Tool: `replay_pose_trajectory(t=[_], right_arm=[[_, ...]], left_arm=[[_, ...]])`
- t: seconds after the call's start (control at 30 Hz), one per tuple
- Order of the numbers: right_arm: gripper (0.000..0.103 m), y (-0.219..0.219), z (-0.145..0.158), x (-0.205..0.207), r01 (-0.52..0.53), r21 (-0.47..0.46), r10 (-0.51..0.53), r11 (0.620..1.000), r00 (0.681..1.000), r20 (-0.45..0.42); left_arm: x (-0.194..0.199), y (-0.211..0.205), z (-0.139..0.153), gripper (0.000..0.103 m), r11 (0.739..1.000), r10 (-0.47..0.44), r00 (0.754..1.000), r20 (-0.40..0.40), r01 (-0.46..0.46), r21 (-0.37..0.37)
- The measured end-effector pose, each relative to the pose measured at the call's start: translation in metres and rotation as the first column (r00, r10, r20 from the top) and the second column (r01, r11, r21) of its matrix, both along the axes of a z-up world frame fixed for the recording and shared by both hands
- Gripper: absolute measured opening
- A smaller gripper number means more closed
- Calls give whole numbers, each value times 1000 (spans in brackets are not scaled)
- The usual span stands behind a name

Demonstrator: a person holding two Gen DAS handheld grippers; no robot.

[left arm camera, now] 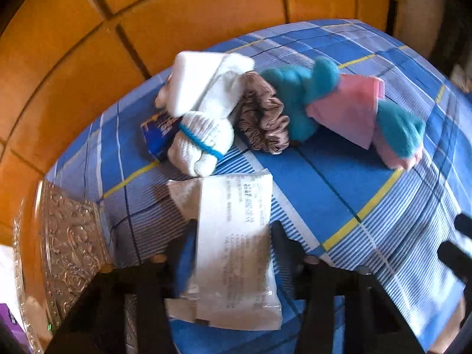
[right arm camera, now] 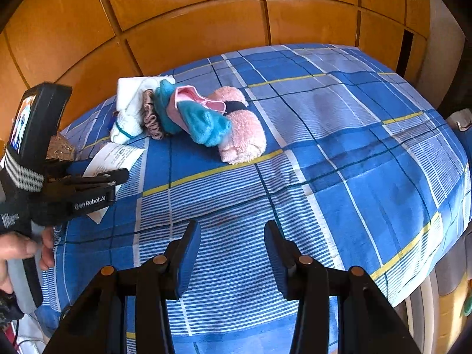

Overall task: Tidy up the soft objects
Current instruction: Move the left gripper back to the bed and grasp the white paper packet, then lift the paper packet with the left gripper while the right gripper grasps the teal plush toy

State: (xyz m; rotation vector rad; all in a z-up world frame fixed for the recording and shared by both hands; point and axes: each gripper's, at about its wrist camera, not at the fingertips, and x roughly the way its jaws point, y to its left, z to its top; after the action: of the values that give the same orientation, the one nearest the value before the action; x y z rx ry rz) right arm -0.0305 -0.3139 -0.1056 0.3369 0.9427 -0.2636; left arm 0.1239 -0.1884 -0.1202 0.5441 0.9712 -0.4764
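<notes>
Left tongs [left arm camera: 233, 236] stand over a bed [right arm camera: 368, 183] spread with a blue checked sheet, a white printed packet [left arm camera: 236, 253] between their fingers; blur hides whether the pads press on it, so a grip cannot be told. Seen from the right wrist, those tongs [right arm camera: 118, 178] lie across the same packet [right arm camera: 118, 155] near the bed's left edge, a person's hand [right arm camera: 20, 250] on the handle below. Right tongs [right arm camera: 233, 250] hang open and empty above bare striped sheet towards the near edge. Soft things sit in a touching row at the far left part of the bed, close to a panelled orange wall [right arm camera: 191, 23]: a folded white towel [left arm camera: 203, 79], a rolled white cloth with a teal band [left arm camera: 203, 144] resting on a small dark blue packet [left arm camera: 159, 134], a brown ruffled scrunchie [left arm camera: 262, 121], a teal fuzzy piece [left arm camera: 298, 94] wrapped with pink fabric [left arm camera: 345, 109], and a pink fluffy roll [right arm camera: 242, 135]. An embossed silvery object [left arm camera: 70, 236] stands just off the bed's left edge.
</notes>
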Motion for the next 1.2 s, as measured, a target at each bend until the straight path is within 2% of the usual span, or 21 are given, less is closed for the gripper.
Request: replay_pose_trajectory(t=[0.1, 0.23, 0.37, 0.43, 0.53, 0.67, 0.83, 1.03, 1.07, 1.1, 1.2], right_arm=[[45, -2, -3, 0, 4, -1, -4, 1000, 1000, -6], [45, -3, -2, 0, 7, 2, -7, 1000, 1000, -5], [45, -7, 5, 0, 5, 22, -5, 1000, 1000, 18], [45, -12, 11, 3, 5, 39, -7, 999, 999, 33], [45, -15, 26, 14, -23, 37, 21, 999, 998, 65], [45, -4, 49, 47, -146, -71, 152, 987, 984, 89], [47, 17, 52, 107, -308, -200, 314, 930, 949, 0], [46, 32, 15, 165, -442, -288, 398, 849, 895, -200], [42, 33, 9, 169, -449, -291, 399, 844, 891, -217], [26, 33, 5, 172, -455, -292, 400, 842, 887, -229], [22, 31, 7, 166, -436, -266, 392, 860, 897, -205]], left_arm=[[-12, 8, 2, 42, 999, -20, 1000, 5, 20, -51], [-44, 22, 7, 41, 984, -102, 995, -9, 100, -146], [-74, 32, 4, 42, 968, -175, 984, 33, 178, -177], [-79, 38, 3, 42, 966, -172, 984, 45, 178, -186], [-73, 42, 2, 44, 964, -148, 989, 14, 147, -220], [-61, 44, -2, 48, 964, -114, 993, -27, 104, -243], [-52, 52, -6, 51, 955, -85, 993, -77, 59, -291], [-50, 56, -7, 51, 950, -79, 994, -74, 53, -308], [-50, 56, -8, 51, 949, -78, 994, -74, 51, -310], [-50, 56, -8, 51, 949, -76, 994, -73, 50, -311], [-50, 59, -8, 52, 946, -71, 995, -73, 44, -320]])
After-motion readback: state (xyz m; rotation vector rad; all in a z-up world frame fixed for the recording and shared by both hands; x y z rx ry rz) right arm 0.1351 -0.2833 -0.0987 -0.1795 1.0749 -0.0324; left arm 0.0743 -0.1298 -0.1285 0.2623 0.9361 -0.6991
